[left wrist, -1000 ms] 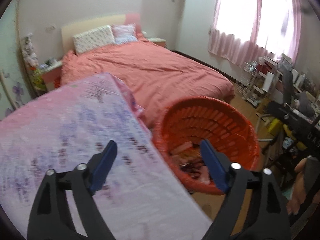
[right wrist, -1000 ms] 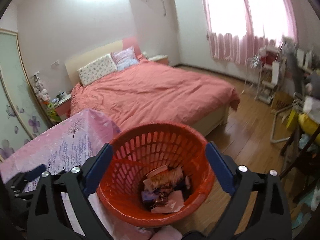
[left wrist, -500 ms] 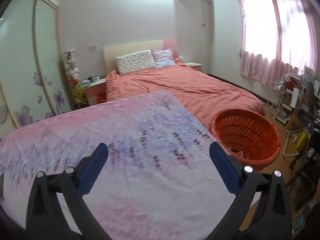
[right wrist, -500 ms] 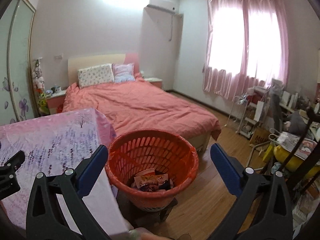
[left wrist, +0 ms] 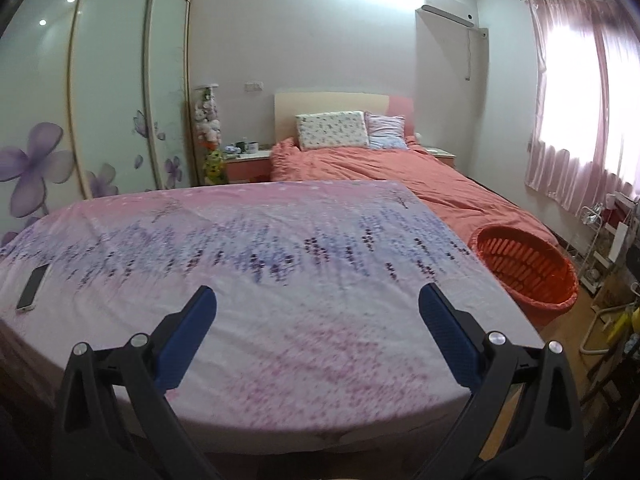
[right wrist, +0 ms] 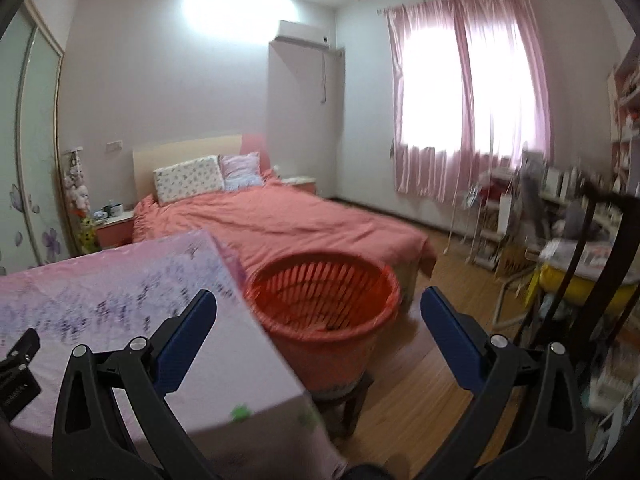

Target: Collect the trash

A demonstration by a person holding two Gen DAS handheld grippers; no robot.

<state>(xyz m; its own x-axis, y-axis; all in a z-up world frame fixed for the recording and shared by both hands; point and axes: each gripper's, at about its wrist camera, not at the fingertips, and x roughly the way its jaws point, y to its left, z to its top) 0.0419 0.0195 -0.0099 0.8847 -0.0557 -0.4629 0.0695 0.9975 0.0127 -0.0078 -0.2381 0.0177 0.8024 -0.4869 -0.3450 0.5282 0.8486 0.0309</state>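
Note:
An orange slatted basket (right wrist: 324, 300) stands on a low stool by the table's right end; a little trash shows inside it. It also shows in the left wrist view (left wrist: 528, 268). My left gripper (left wrist: 316, 312) is open and empty above the table with the pink flowered cloth (left wrist: 260, 264). My right gripper (right wrist: 318, 312) is open and empty, held in front of the basket and above the table's corner (right wrist: 256, 380). No loose trash shows on the cloth.
A phone (left wrist: 34, 286) lies at the table's left edge. A bed with a salmon cover (right wrist: 280, 220) stands behind. A cluttered rack and desk (right wrist: 560, 220) fill the right side. Wooden floor (right wrist: 448, 280) lies between basket and rack.
Both grippers pulled back and rose away from the basket. The left view swung left from the basket to the whole table. The basket now looks smaller and lower in the right view.

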